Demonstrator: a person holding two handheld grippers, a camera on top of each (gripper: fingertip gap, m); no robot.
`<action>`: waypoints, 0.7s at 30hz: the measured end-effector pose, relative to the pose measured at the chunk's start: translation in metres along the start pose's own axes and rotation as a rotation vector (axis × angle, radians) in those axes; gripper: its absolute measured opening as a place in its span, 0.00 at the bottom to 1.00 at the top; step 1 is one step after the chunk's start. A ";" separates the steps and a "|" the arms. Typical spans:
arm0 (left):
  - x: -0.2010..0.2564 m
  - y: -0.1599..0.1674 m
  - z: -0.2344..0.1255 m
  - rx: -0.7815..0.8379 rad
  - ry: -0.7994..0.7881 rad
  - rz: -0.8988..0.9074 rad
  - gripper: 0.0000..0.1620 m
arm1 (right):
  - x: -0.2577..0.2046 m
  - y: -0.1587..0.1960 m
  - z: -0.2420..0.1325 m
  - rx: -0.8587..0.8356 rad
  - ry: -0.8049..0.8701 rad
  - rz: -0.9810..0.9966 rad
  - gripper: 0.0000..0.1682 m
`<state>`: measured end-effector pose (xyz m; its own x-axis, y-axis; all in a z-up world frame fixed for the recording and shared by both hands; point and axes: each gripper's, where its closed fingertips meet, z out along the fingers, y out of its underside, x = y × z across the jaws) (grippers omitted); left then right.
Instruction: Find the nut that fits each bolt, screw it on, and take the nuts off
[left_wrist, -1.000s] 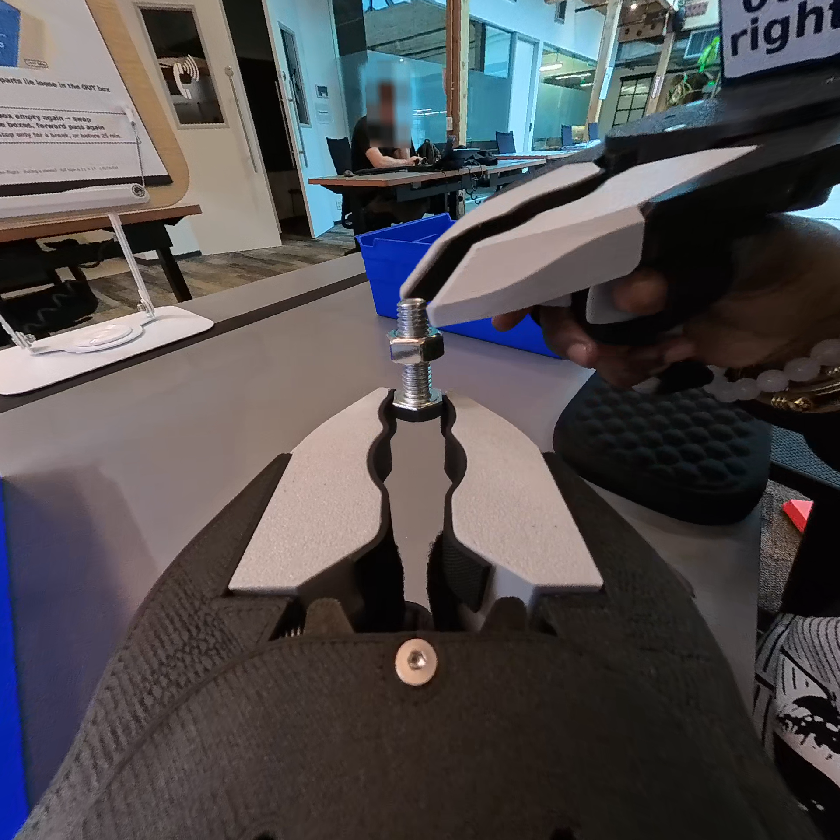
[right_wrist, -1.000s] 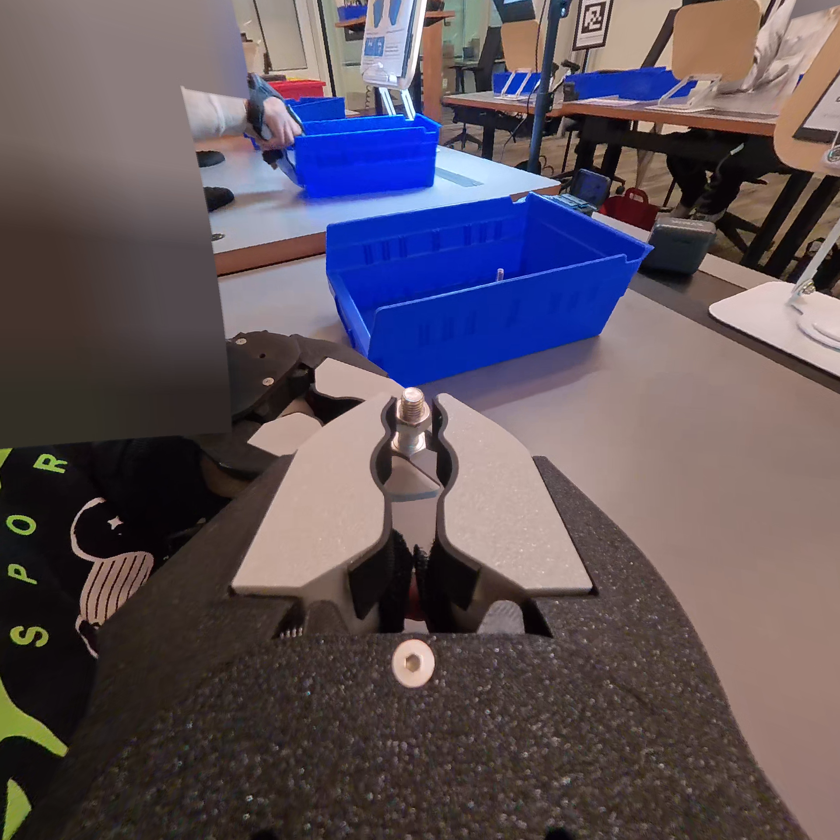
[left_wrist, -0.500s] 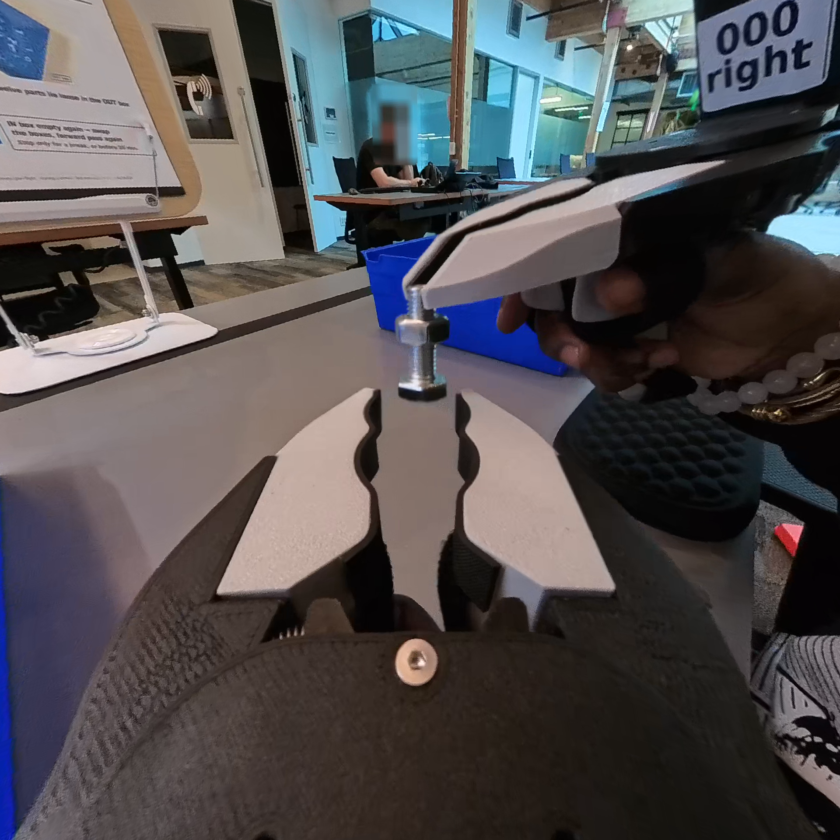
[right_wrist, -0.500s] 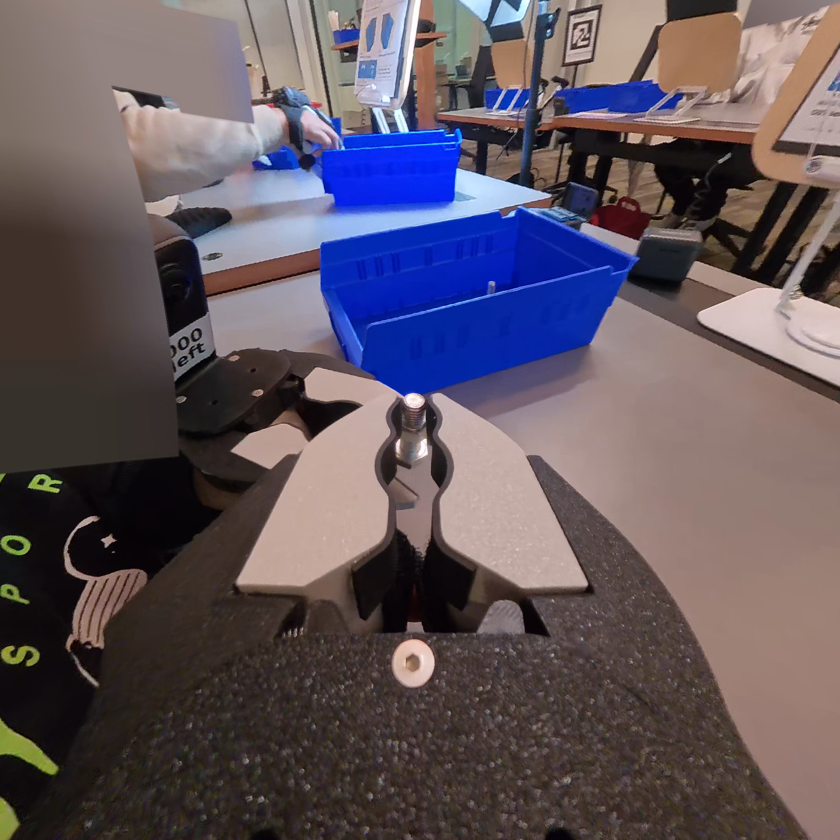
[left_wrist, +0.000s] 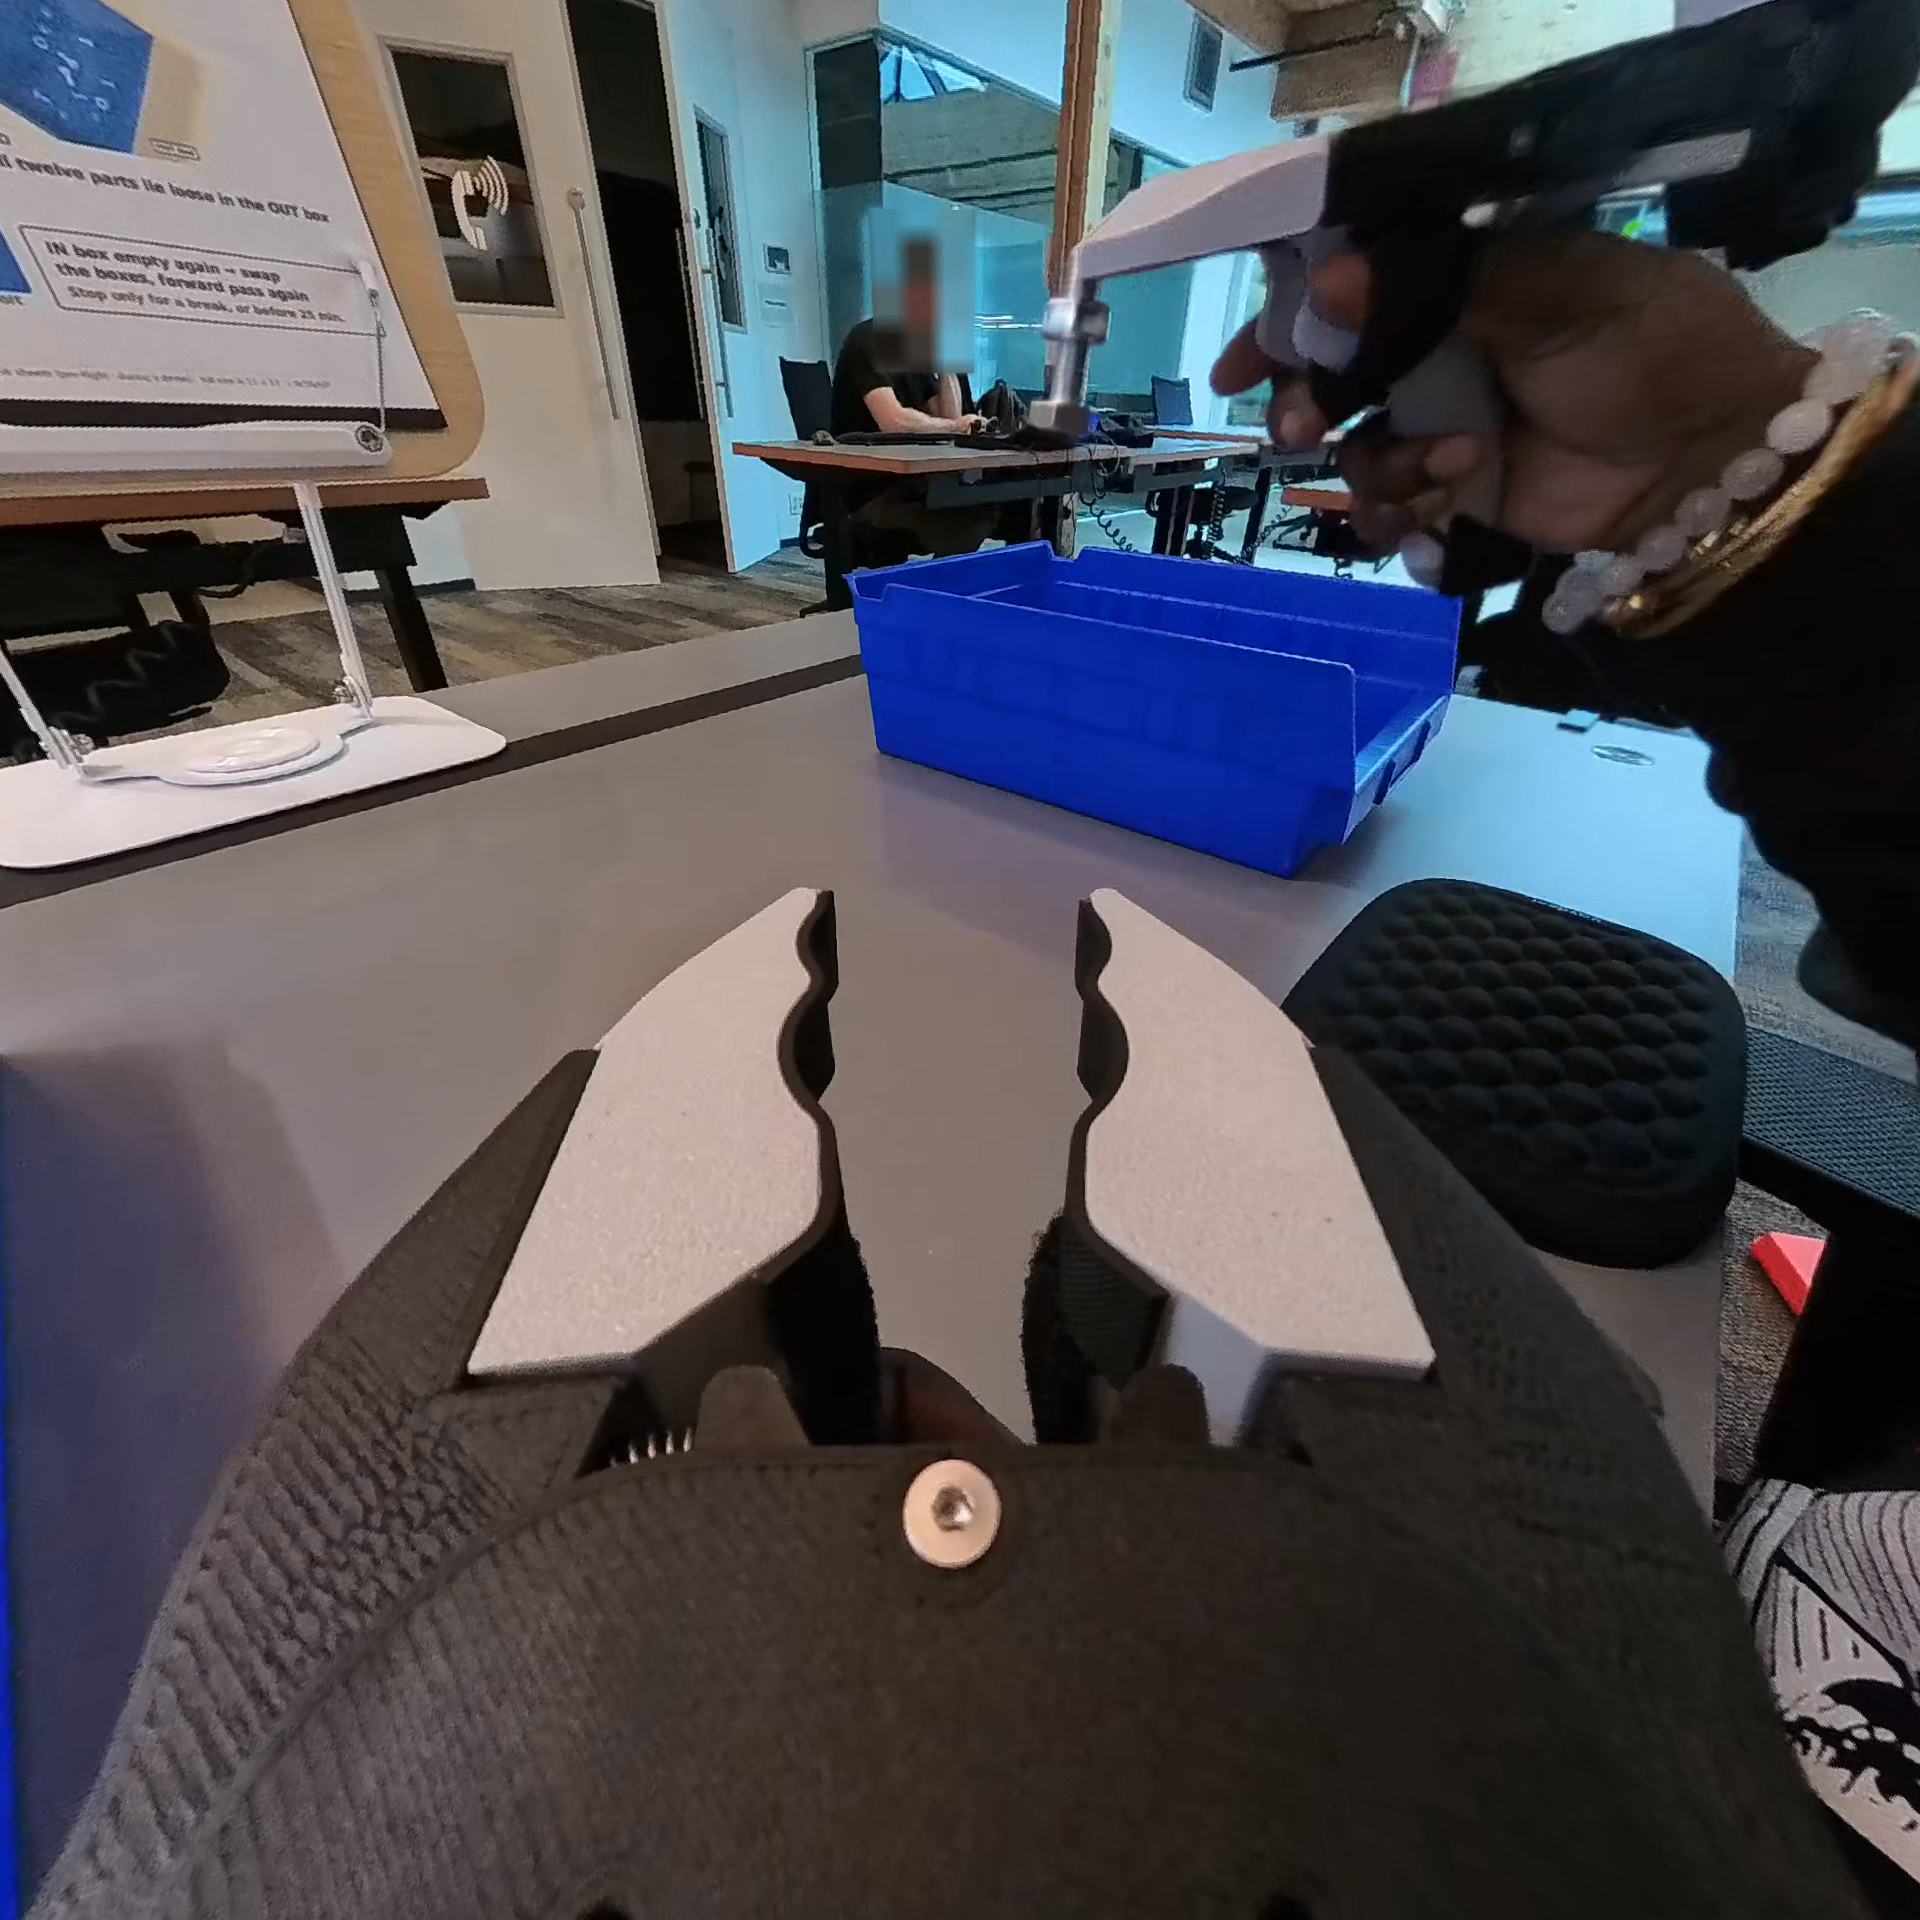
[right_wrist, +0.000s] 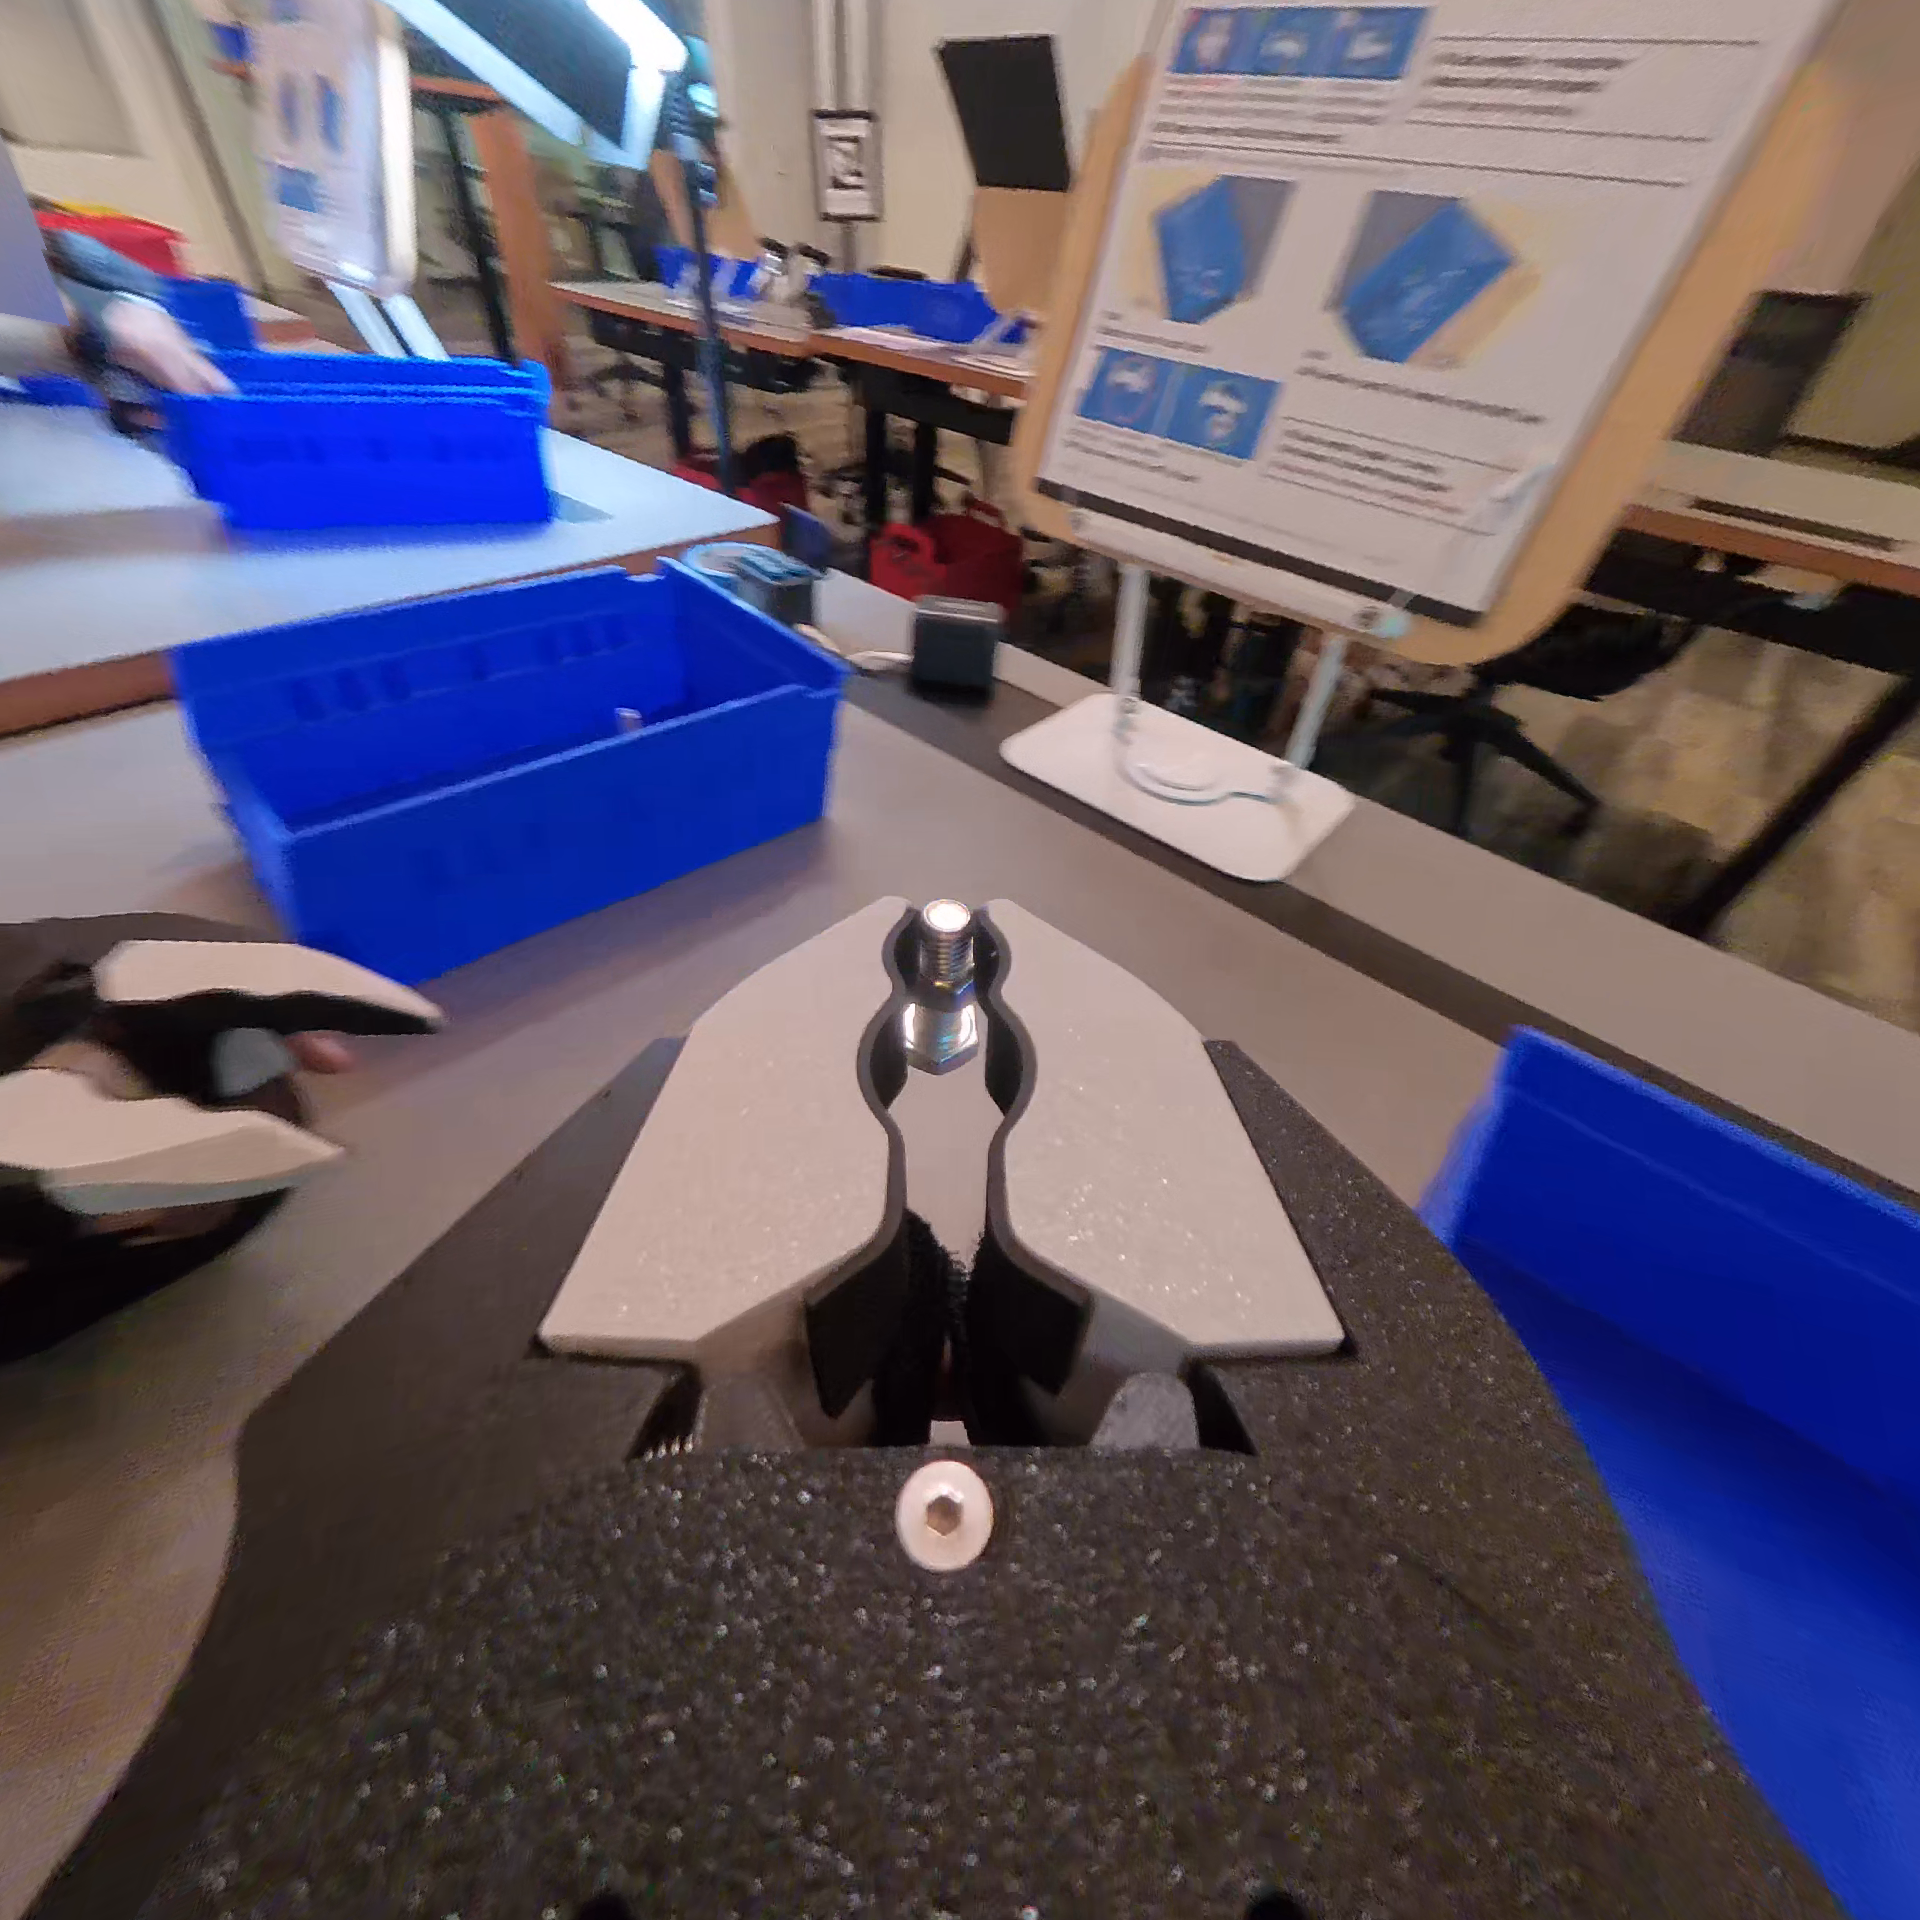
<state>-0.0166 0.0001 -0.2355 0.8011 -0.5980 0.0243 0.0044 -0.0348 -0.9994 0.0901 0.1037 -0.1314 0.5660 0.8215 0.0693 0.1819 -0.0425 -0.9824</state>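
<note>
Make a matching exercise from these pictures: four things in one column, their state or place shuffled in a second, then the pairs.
Things
1. left gripper
2. right gripper
3. bolt
4. blue bin

States or places
A. stands on the grey table, nothing gripping it
B. shut on the bolt
C. held in the air, a nut threaded on it
D. open, holding nothing

Pairs: 1-D, 2-B, 3-C, 4-A

bin (left_wrist: 1143, 717) on table (left_wrist: 520, 883), pad (left_wrist: 1527, 1070) right.
</note>
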 end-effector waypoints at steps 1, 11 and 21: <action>0.000 0.000 0.000 0.001 0.000 -0.003 0.27 | 0.017 0.001 -0.002 -0.013 0.041 -0.008 0.06; -0.001 0.000 0.001 -0.001 0.010 -0.026 0.27 | 0.158 0.057 0.005 -0.176 0.235 0.043 0.06; 0.000 -0.001 0.001 0.009 0.014 -0.033 0.27 | 0.228 0.149 0.029 -0.365 0.285 0.121 0.06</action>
<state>-0.0162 0.0014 -0.2346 0.7920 -0.6078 0.0578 0.0365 -0.0475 -0.9982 0.2230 0.3006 -0.2671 0.7893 0.6117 0.0531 0.3425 -0.3668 -0.8650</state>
